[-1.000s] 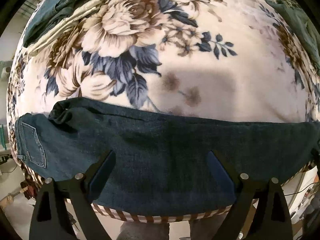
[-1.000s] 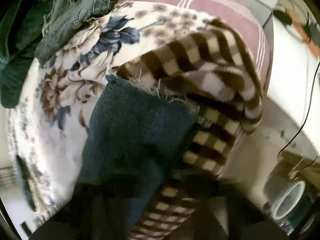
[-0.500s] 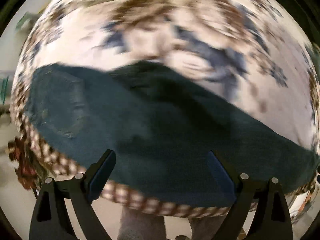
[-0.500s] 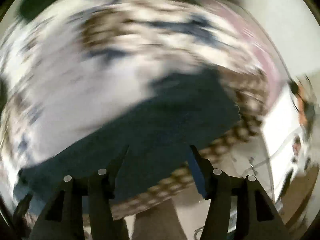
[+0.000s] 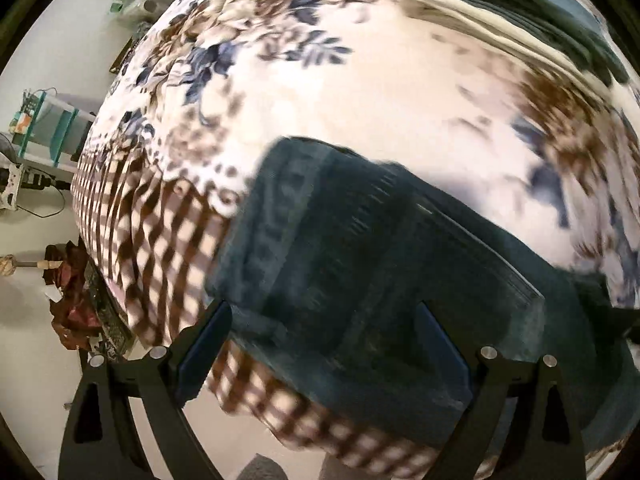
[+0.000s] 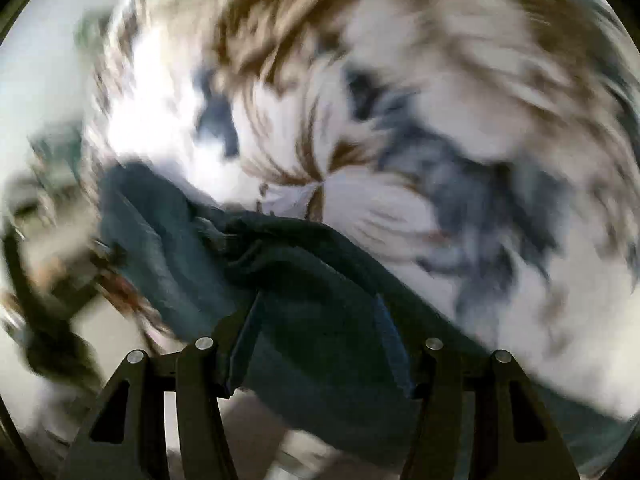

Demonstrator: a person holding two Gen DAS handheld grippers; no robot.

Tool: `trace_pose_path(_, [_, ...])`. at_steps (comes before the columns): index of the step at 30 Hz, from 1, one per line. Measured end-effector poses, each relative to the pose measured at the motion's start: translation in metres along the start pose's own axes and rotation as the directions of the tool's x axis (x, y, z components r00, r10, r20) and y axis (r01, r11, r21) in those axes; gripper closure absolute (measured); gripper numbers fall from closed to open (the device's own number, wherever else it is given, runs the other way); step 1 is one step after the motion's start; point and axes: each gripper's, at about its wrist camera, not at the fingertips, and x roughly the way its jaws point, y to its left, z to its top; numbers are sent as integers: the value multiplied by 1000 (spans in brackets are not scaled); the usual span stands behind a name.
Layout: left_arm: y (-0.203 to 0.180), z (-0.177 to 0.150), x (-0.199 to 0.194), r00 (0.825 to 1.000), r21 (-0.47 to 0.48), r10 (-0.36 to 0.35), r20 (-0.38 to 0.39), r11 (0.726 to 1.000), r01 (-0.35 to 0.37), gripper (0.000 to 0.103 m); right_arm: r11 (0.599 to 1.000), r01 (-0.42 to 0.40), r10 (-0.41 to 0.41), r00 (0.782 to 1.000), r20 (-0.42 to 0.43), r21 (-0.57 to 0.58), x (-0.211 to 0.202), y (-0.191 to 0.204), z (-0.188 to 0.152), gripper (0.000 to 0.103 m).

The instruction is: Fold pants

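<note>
Nearby: clothes pile (image 5: 560, 12) w/ floral blanket (image 5: 400, 92)

Dark blue jeans (image 5: 360, 288) on the bed: 1 pair
Flower blanket (image 5: 400, 100) with a brown checked edge: 1
Pile of other clothes (image 5: 540, 12) at the far side of the bed: 1 pile, too blurry to count the pieces
Grippers: 2, the left gripper (image 5: 322, 344) and the right gripper (image 6: 316, 344)
Fingers on each gripper: 2
Green box (image 5: 138, 0) on the floor: 1
Shelf with blue-green legs (image 5: 52, 124): 1
</note>
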Motion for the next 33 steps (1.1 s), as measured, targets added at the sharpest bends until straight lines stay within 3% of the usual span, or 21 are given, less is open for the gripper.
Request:
trace_pose_path(1, [5,4,5,1000,2,-7,0,1000,7,10,997,66,-66,998,-7,-30,7,5,0,61])
trace_pose_path(2, [8,10,8,1000,5,-12,0,1000,12,10,989,139,-139,990,-3,-42,12,11,-2,86])
trace_pose_path(3, [12,12,12,1000,10,-18,0,1000,18,10,990,142,-141,990,18,-18,8,12,-4,97])
trace_pose_path(5, [15,13,14,1000,11,-28,-2,1000,28,10,984,162,-168,981,97,70,-13,8,-12,99])
trace_pose_path(7, [19,14,18,999,8,-40,-6,999,40,10,973,113,-147,975,165,199,-36,-7,-22,99])
trace_pose_path(9, [23,13,23,998,-4,-60,-23,998,60,10,963,38,-79,986,144,268,-36,-16,-29,99])
trace_pose_path(11, [25,13,26,996,-15,-78,-37,997,77,10,964,24,-52,994,99,264,-31,-13,-28,96])
trace_pose_path(13, [27,15,28,995,-21,-88,-43,996,87,10,962,30,-55,995,84,272,-38,-11,-22,90])
trace_pose_path(17, [26,15,24,994,-19,-99,-40,995,98,10,945,-121,69,982,179,303,-55,-15,-1,48])
trace_pose_path(18, [26,16,24,995,-17,-95,-38,995,94,10,945,-139,91,981,172,297,-51,-12,4,47])
trace_pose_path(21, [24,19,26,995,-7,-91,-39,996,91,10,966,-133,132,991,19,221,-11,8,37,47])
trace_pose_path(22, [23,20,26,995,-6,-92,-40,996,92,10,975,-106,115,993,-37,196,4,14,46,47])
trace_pose_path(23, [27,25,29,995,-4,-94,-42,996,94,10,984,-59,74,994,-86,167,16,20,50,60])
trace_pose_path(24, [27,26,29,994,-4,-96,-44,995,96,10,983,-57,71,995,-75,173,16,24,53,80])
trace_pose_path(25, [29,28,29,995,-4,-96,-43,995,95,10,983,-14,25,998,-57,184,11,27,56,89])
trace_pose_path(27, [34,30,30,995,-5,-95,-37,995,95,10,976,-21,10,999,52,217,-10,33,60,98])
trace_pose_path(29, [40,30,33,994,-15,-98,-40,995,97,10,966,52,-92,984,150,254,-28,31,65,103])
trace_pose_path(30, [43,30,35,994,-22,-99,-46,995,98,10,964,40,-86,983,163,263,-31,28,67,103])
trace_pose_path(32, [49,27,37,993,-35,-103,-63,994,100,10,942,-168,125,979,162,291,-31,21,65,102])
trace_pose_path(33, [54,26,36,992,-51,-111,-64,993,107,10,940,-199,159,974,162,277,-33,23,61,100])
